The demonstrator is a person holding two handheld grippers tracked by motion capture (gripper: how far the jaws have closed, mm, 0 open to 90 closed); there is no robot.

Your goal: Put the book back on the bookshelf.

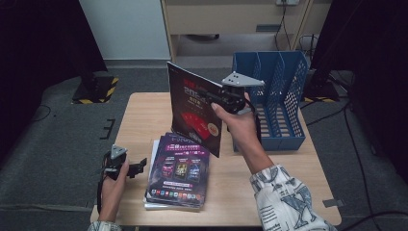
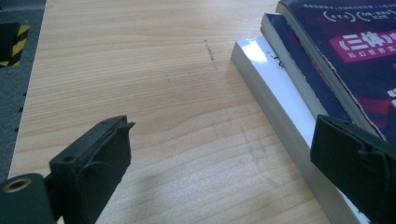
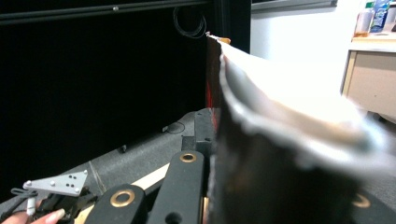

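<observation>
Above the table (image 1: 144, 108), right gripper (image 1: 222, 97) clamps magazine (image 1: 195, 109).

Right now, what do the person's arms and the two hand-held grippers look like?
Each hand-held gripper is black with a grey three-cornered plate on top: the left hand-held gripper and the right hand-held gripper. The jaws are matt black with brass-coloured rivets. The right sleeve is white with a dark blue sketch-like print. A black cable trails from the left one.
</observation>
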